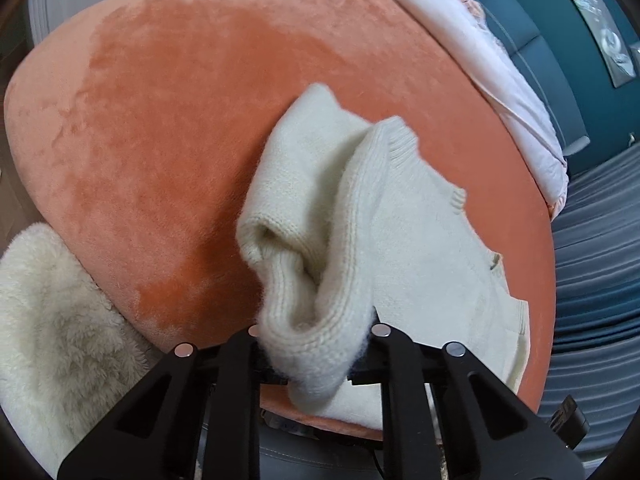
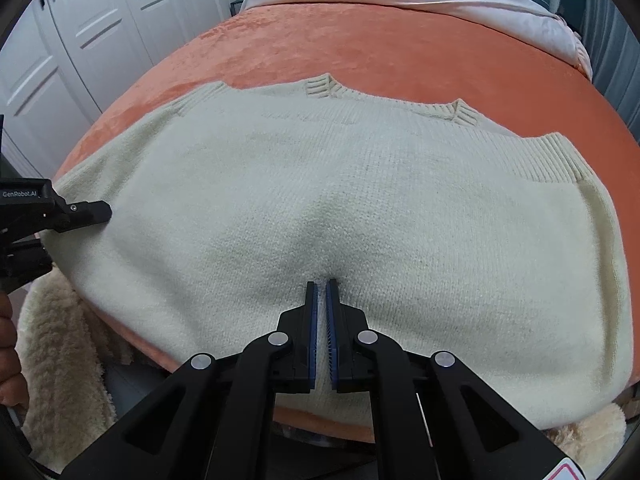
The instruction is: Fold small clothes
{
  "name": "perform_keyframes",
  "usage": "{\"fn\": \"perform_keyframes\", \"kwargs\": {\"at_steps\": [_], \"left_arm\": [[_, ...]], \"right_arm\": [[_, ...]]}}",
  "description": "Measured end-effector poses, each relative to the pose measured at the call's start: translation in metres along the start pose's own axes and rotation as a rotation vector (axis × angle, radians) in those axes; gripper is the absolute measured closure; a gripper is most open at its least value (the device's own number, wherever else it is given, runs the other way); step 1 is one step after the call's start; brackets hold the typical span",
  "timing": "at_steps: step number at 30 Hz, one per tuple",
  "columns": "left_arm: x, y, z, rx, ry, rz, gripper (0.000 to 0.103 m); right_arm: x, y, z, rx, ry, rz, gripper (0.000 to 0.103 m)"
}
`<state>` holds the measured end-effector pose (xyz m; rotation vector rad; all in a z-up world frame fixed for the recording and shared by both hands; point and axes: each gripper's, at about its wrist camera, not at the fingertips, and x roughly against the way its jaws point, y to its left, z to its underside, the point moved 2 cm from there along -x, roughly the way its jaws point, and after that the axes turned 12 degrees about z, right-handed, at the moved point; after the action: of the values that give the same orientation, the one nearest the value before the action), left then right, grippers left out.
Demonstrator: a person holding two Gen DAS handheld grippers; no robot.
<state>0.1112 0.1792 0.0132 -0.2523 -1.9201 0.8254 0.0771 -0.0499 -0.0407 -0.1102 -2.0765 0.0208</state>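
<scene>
A: Cream sweater (image 2: pixel 360 208): chunky wool-like knit, matt, fuzzy; ribbed at cuffs and neck.
B: Orange bed cover (image 1: pixel 180 120): short velvety plush, faint sheen, nap brushed unevenly.
A: Tongs (image 2: pixel 322 292): matt black plastic, blue ridged pads, shiny metal pins.
B: Fleecy cream throw (image 1: pixel 48 320): shaggy, matt. Wardrobe doors (image 2: pixel 100 20): smooth, satin white.
</scene>
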Motion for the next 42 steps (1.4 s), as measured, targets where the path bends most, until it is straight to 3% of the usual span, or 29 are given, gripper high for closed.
{"fn": "perform_keyframes", "kwargs": {"at_steps": [3, 4, 9, 14, 17, 21, 23, 24, 26, 28, 33, 36, 39, 42], "left_arm": [[0.016, -0.037, -0.002, -0.096, -0.028, 0.033, 0.09], [0.02, -0.054, -0.002, -0.144, -0.036, 0.04, 0.091], [0.019, -0.146, 0.02, -0.337, -0.038, 0.119, 0.092], [-0.009, -0.228, 0.068, -0.522, 0.034, 0.202, 0.092], [-0.051, -0.256, 0.109, -0.616, 0.137, 0.2, 0.091], [-0.114, -0.24, 0.153, -0.687, 0.29, 0.063, 0.084], [-0.101, -0.23, 0.163, -0.714, 0.265, 0.079, 0.077], [-0.087, -0.226, 0.163, -0.746, 0.242, 0.108, 0.071], [-0.06, -0.214, 0.161, -0.785, 0.207, 0.098, 0.035], [-0.037, -0.195, 0.154, -0.779, 0.162, 0.087, 0.028], [-0.03, -0.14, 0.142, -0.743, 0.17, -0.08, 0.026], [-0.041, -0.121, 0.141, -0.714, 0.205, -0.119, 0.026], [-0.042, -0.116, 0.148, -0.744, 0.231, -0.108, 0.026], [-0.044, -0.116, 0.146, -0.741, 0.199, -0.105, 0.024]], "right_arm": [[0.018, -0.024, 0.012, -0.109, -0.025, -0.125, 0.083], [0.025, -0.033, 0.019, -0.132, -0.037, -0.132, 0.079], [0.054, -0.088, 0.056, -0.212, -0.09, -0.087, 0.078], [0.086, -0.146, 0.083, -0.328, -0.147, -0.062, 0.077], [0.098, -0.165, 0.096, -0.369, -0.164, -0.053, 0.076], [0.096, -0.179, 0.104, -0.414, -0.148, -0.035, 0.069], [0.095, -0.184, 0.104, -0.432, -0.138, -0.032, 0.069], [0.098, -0.184, 0.102, -0.429, -0.145, -0.028, 0.069], [0.102, -0.186, 0.099, -0.41, -0.162, -0.025, 0.059], [0.105, -0.184, 0.094, -0.405, -0.171, -0.058, 0.047], [0.095, -0.17, 0.064, -0.433, -0.157, -0.212, 0.038], [0.079, -0.154, 0.042, -0.456, -0.117, -0.311, 0.03], [0.062, -0.14, 0.025, -0.461, -0.063, -0.289, 0.03], [0.058, -0.135, 0.014, -0.485, -0.046, -0.28, 0.03]]}}
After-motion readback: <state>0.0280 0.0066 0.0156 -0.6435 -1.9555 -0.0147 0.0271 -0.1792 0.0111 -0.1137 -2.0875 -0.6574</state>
